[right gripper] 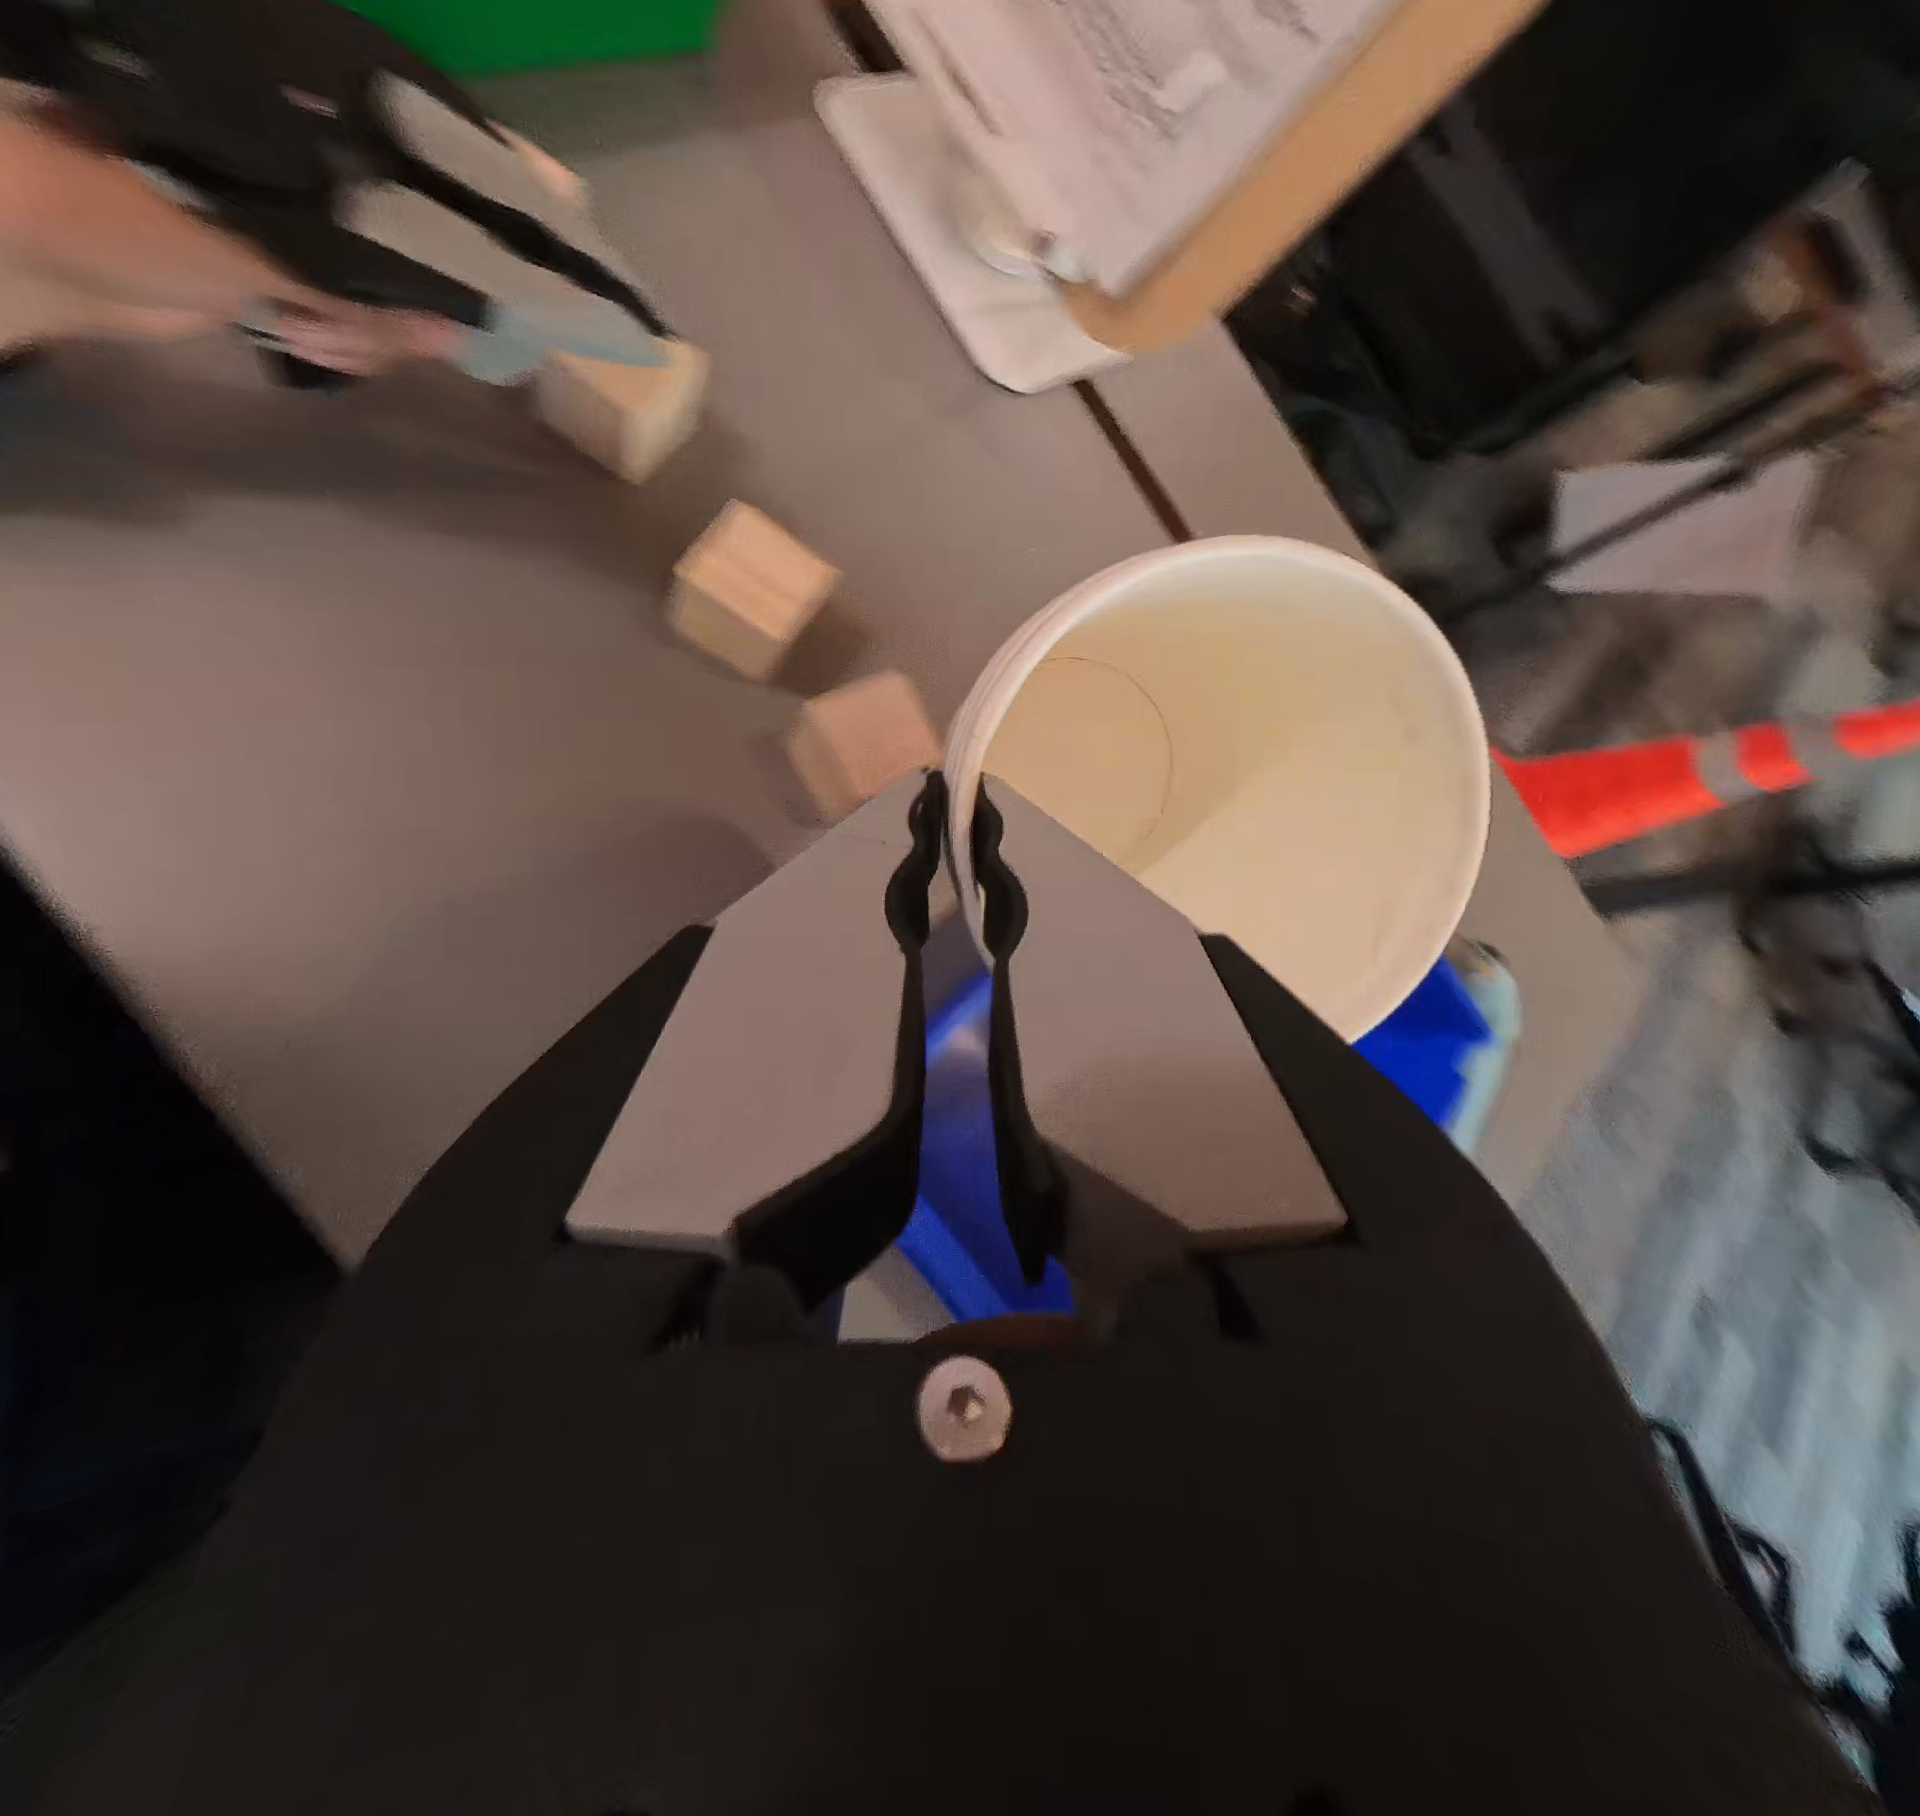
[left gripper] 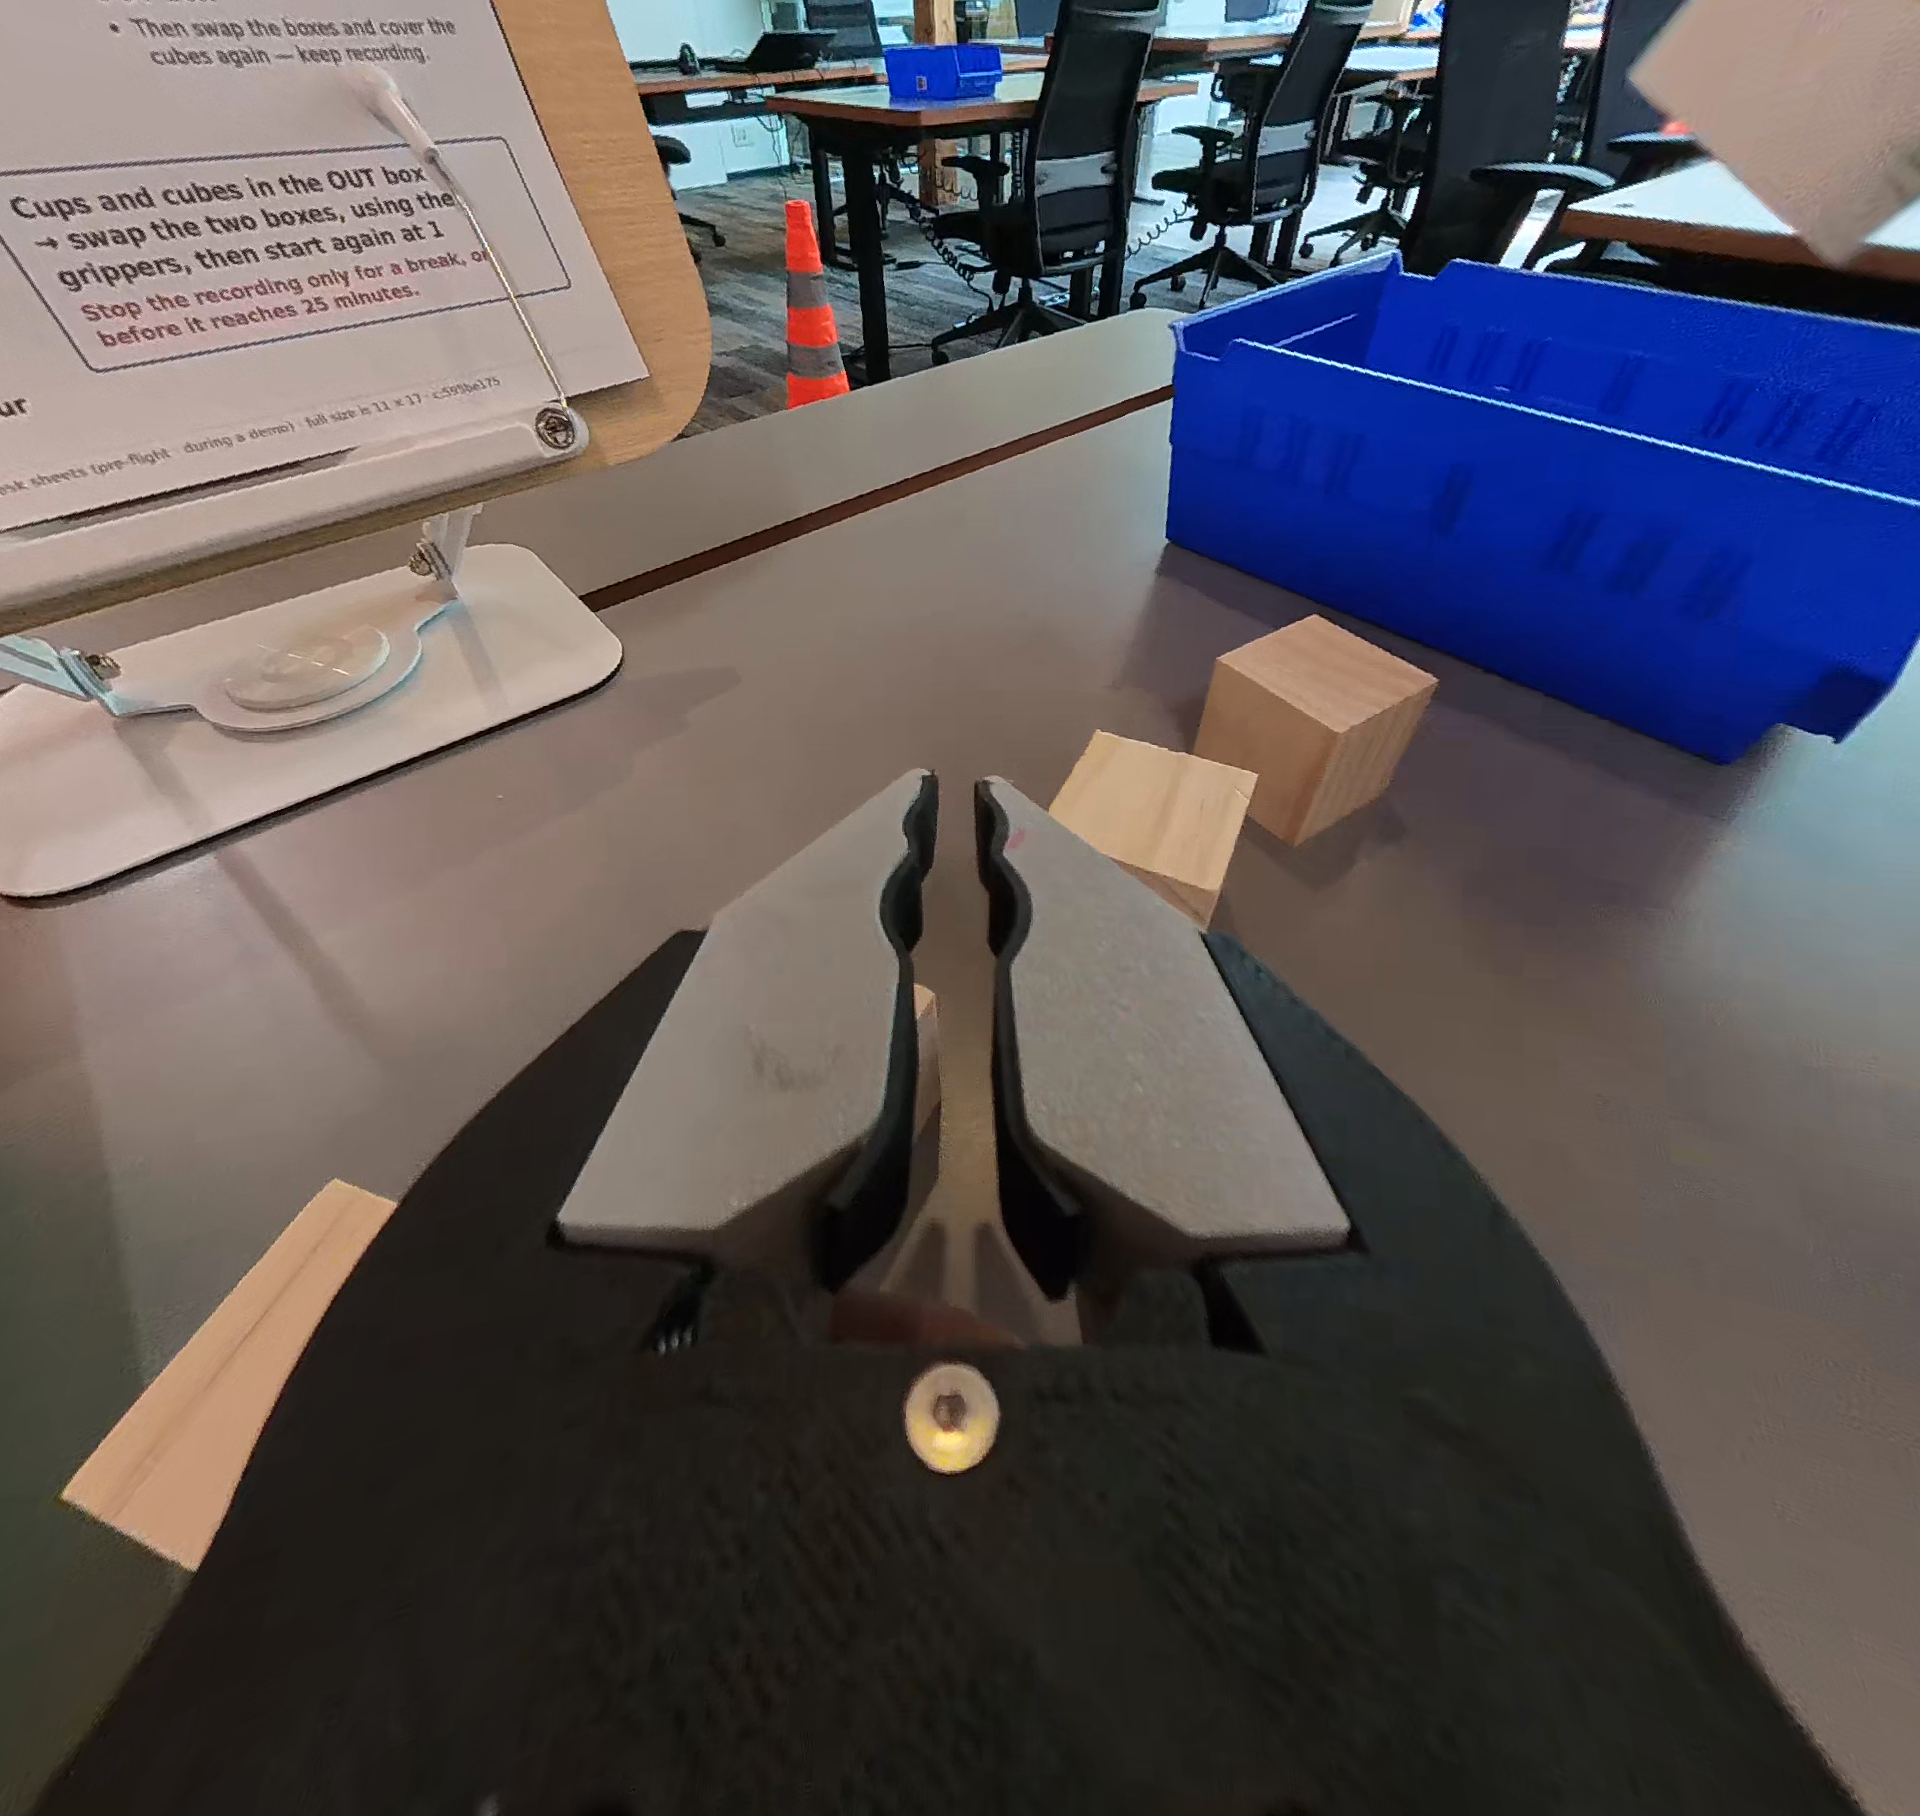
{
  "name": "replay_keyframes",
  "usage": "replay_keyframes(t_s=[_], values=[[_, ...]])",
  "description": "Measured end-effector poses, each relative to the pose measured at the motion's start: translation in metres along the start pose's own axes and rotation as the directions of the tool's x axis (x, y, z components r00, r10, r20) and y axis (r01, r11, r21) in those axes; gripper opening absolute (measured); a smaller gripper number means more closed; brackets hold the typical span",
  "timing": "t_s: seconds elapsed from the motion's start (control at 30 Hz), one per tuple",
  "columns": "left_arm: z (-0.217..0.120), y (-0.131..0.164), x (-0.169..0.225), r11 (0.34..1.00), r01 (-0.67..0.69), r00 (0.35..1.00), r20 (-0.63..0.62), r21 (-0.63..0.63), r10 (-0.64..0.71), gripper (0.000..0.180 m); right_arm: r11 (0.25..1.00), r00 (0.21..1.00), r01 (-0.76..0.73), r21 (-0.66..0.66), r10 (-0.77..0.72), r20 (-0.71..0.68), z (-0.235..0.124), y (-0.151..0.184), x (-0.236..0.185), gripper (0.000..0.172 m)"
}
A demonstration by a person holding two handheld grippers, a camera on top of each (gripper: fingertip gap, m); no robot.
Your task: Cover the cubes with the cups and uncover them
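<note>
White paper cups [right gripper: 1226, 790], nested in a stack, hang from the right gripper [right gripper: 961, 790], its fingers pinching the rim above the blue bin [right gripper: 1423, 1028]. Wooden cubes [left gripper: 1314, 722] sit bare on the grey table [left gripper: 831, 623]; none is covered yet, so covering and uncovering both remain. Left gripper [left gripper: 956, 790] hovers, barely parted, holding nothing.

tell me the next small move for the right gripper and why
Probably carry the white cup stack, pinched at its rim by the right gripper, toward the nearest wooden cube on the table: all the cubes in view lie uncovered.
</note>
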State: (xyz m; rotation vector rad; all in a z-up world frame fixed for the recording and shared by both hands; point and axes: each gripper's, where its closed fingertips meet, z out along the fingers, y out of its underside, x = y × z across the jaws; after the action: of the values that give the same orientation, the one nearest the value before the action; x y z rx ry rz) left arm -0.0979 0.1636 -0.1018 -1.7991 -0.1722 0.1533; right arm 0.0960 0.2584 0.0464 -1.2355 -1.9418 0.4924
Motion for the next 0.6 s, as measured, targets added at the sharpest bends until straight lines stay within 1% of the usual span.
replay_keyframes(t_s=[0.07, 0.1, 0.2, 0.3, 0.37, 0.47, 0.53, 0.57, 0.6], values=[[0.001, 0.001, 0.003, 1.000, -0.014, 1.000, -0.002, -0.003, 0.014, 0.005, 0.997, 0.994, -0.040, -0.073, 0.032, -0.105, 0.004, 0.021, 0.043, 0.001], [0.002, 0.001, 0.004, 1.000, -0.025, 1.000, 0.001, -0.004, 0.025, 0.006, 0.991, 0.990, -0.073, -0.109, 0.058, -0.132, 0.011, 0.034, 0.060, 0.001], [0.005, 0.006, 0.007, 0.998, -0.054, 0.999, 0.003, -0.024, 0.054, 0.006, 0.963, 0.978, -0.151, -0.224, 0.112, -0.177, 0.044, 0.073, 0.097, 0.002], [0.008, 0.010, 0.009, 0.996, -0.075, 0.997, 0.002, -0.042, 0.075, 0.007, 0.922, 0.963, -0.179, -0.342, 0.093, -0.253, 0.077, 0.114, 0.134, 0.002], [0.008, 0.011, 0.011, 0.995, -0.087, 0.996, -0.001, -0.047, 0.087, 0.007, 0.905, 0.950, -0.208, -0.371, 0.097, -0.296, 0.097, 0.135, 0.156, 0.002], [0.009, 0.011, 0.013, 0.994, -0.095, 0.995, -0.009, -0.051, 0.095, 0.007, 0.880, 0.927, -0.319, -0.353, 0.211, -0.311, 0.124, 0.159, 0.176, 0.004], [0.010, 0.013, 0.015, 0.995, -0.084, 0.996, -0.020, -0.061, 0.083, 0.008, 0.854, 0.907, -0.371, -0.364, 0.250, -0.338, 0.137, 0.176, 0.187, 0.013], [0.011, 0.015, 0.015, 0.995, -0.078, 0.997, -0.026, -0.067, 0.076, 0.009, 0.847, 0.905, -0.371, -0.380, 0.238, -0.353, 0.140, 0.184, 0.190, 0.019], [0.012, 0.016, 0.016, 0.994, -0.076, 0.997, -0.029, -0.074, 0.074, 0.009, 0.848, 0.904, -0.365, -0.384, 0.225, -0.363, 0.142, 0.187, 0.191, 0.021]])
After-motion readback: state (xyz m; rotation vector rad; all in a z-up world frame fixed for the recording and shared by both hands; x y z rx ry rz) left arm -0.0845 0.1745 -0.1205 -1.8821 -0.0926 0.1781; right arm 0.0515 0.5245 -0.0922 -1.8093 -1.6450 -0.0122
